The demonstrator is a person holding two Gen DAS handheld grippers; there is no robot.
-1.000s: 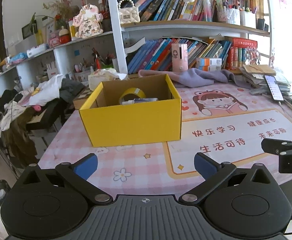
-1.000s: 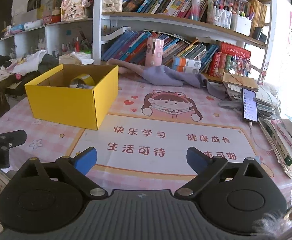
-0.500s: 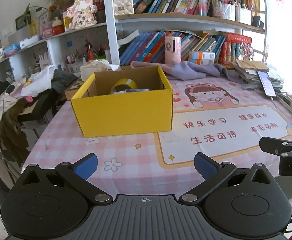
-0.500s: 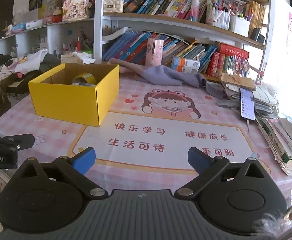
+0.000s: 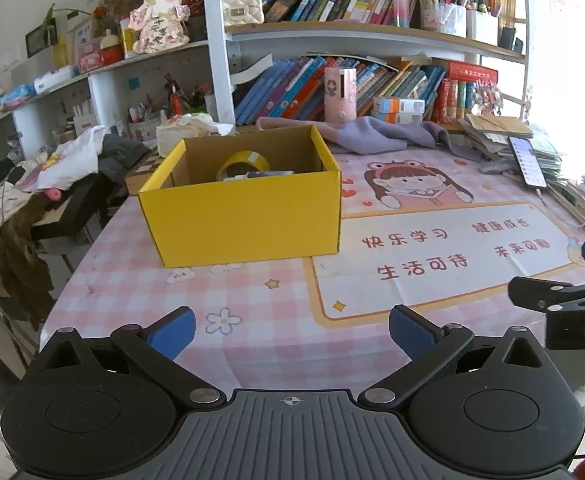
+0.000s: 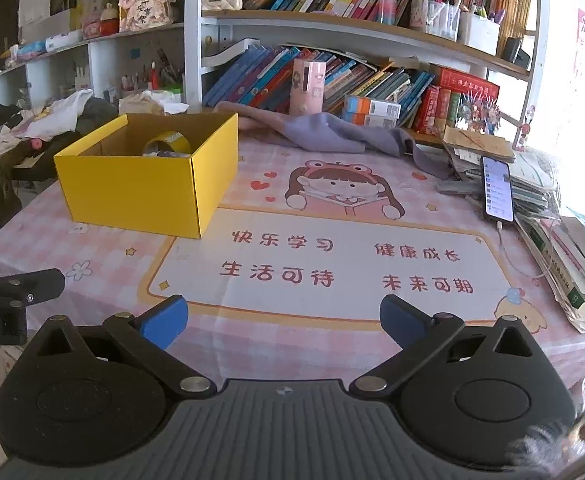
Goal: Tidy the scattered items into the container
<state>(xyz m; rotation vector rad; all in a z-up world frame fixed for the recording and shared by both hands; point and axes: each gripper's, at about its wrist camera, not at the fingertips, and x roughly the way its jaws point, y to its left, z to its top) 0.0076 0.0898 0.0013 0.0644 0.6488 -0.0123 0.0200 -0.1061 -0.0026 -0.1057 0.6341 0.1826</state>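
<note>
An open yellow cardboard box (image 5: 248, 216) stands on the pink table mat; it also shows in the right wrist view (image 6: 140, 196). Inside it lie a yellow tape roll (image 5: 244, 162) and a flat dark item beside it. My left gripper (image 5: 290, 332) is open and empty, held back at the table's near edge, well short of the box. My right gripper (image 6: 282, 320) is open and empty, also at the near edge, to the right of the box. Each gripper's fingers show at the side of the other's view.
A purple cloth (image 6: 332, 136) lies at the back by the bookshelf. A phone (image 6: 497, 188) rests on stacked books and papers (image 6: 572, 256) at the right. A chair with clothes (image 5: 32, 184) stands left of the table.
Both grippers have drawn back toward the near edge of the table, so the box looks smaller and farther. Both stay open and empty.
</note>
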